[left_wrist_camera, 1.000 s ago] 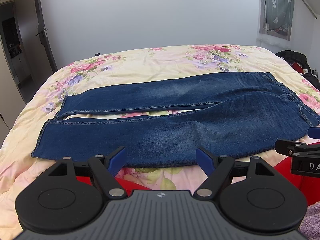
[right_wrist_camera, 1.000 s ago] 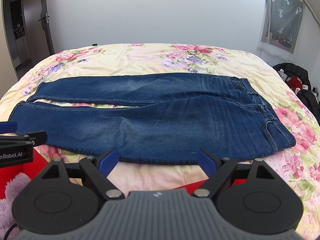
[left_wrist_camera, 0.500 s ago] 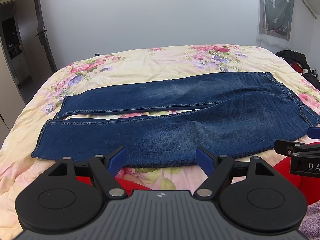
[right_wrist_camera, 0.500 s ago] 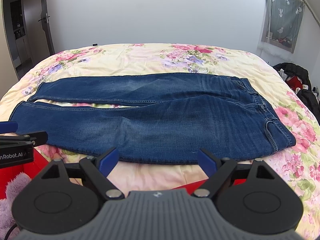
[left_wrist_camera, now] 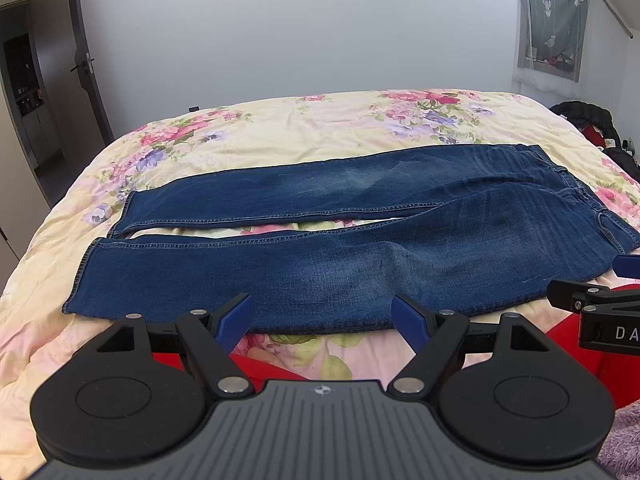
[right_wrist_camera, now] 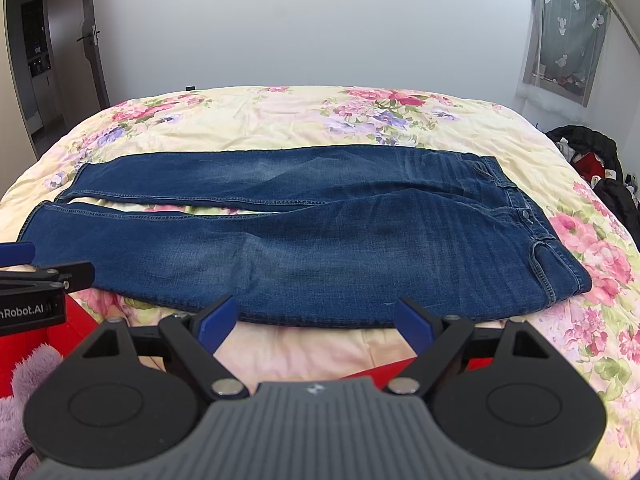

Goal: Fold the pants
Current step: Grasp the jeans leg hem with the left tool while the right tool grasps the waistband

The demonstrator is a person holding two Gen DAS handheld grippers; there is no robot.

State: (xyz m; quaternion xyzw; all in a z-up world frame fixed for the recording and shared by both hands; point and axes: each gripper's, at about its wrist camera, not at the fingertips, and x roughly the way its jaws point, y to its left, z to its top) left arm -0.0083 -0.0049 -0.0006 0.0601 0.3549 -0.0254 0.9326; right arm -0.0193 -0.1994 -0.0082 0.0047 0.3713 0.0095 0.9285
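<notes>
The pants (left_wrist_camera: pixel 344 252) are dark blue denim, faded paler along the thighs, with lighter topstitching along the seams and hems. They lie flat and full length across the bed (left_wrist_camera: pixel 312 128), hems toward the left and waistband toward the right, the two legs slightly apart so that a thin wedge of the bedcover shows between them. A few soft ridges crease the cloth near the seat. The bedcover is a smooth cream fabric printed with pink and purple flowers and green leaves.

The left hand-held gripper (left_wrist_camera: pixel 322 318) is released, its blue-tipped black fingers spread wide above the near edge of the lower leg, touching nothing. The right hand-held gripper (right_wrist_camera: pixel 316 318) is likewise released, its fingers spread over the near edge of the denim close to the seat. Each gripper has a ribbed grey body and two round matte black discs. A plain grey-white wall (right_wrist_camera: pixel 304 24) stands behind the bed, with a curtained window (right_wrist_camera: pixel 564 32) at the right.

Against the frames from a second and half a second ago, nothing has shifted: pants and both grippers hold the same positions.
</notes>
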